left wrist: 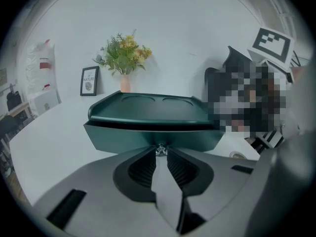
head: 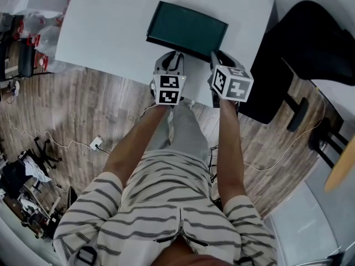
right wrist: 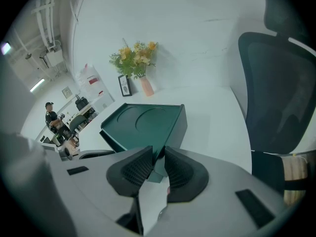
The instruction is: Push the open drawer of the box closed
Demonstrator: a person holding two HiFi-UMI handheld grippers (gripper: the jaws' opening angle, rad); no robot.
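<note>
The box [head: 187, 29] looks like dark green plastic, smooth with a soft sheen. Its drawer [left wrist: 148, 136] front has the same finish, and the small knob [left wrist: 160, 151] on it is shiny metal. Under the box, the tabletop [head: 105, 32] is white, smooth and matt. At the box's front, the left tool [left wrist: 161, 154] and right tool [right wrist: 158, 155] have matt grey plastic shells and black ribbed pads [left wrist: 143, 169]. Right of the box, the chair [right wrist: 276, 98] back is matt black. The floor [head: 83, 110] shows wood grain.
</note>
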